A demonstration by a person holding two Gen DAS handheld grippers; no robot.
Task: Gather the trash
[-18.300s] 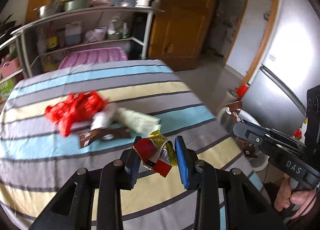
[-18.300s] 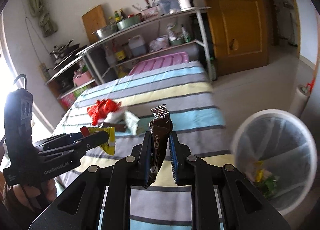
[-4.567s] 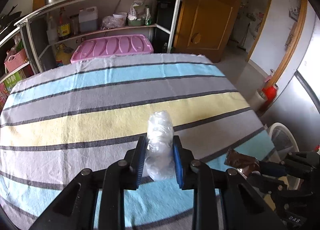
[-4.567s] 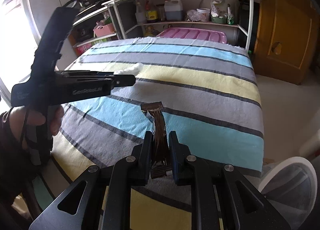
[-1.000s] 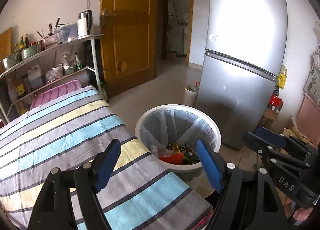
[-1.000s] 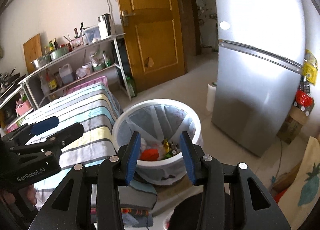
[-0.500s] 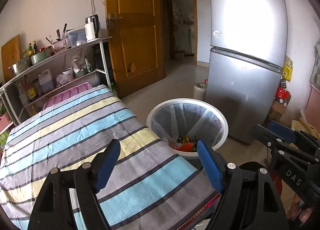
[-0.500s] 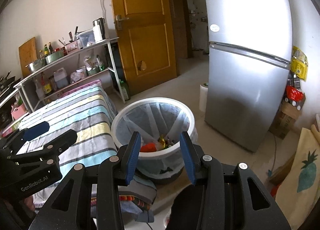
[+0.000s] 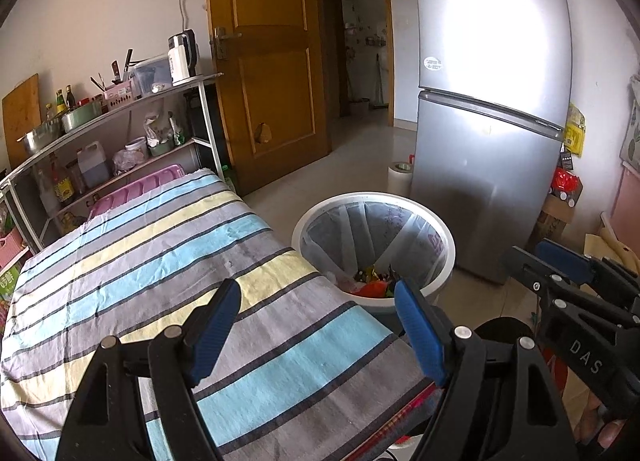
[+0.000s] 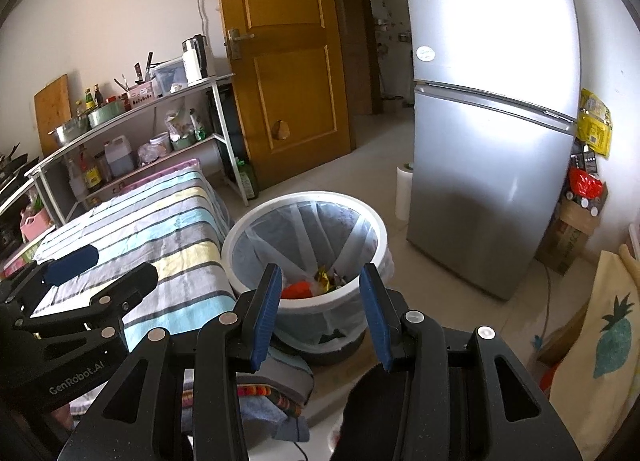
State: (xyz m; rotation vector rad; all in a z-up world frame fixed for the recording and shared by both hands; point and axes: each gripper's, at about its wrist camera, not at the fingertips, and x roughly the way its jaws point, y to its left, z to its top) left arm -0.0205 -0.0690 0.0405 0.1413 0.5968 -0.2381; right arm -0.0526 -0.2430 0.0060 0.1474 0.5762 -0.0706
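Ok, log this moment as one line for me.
left gripper: open, empty | right gripper: open, empty | trash bin: wrappers inside, beside table | striped tablecloth: no trash visible

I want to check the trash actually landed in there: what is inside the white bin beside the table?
The white bin has a clear liner, and at its bottom lies a pile of wrappers, red, orange and gold. The near rim hides part of the pile and anything under it.

Striped worktop (image 9: 160, 261) beside the floor (image 9: 340, 173)

A striped cloth covers the worktop; on the floor stand a white bin (image 9: 444, 261) and a paper roll (image 9: 400, 177).
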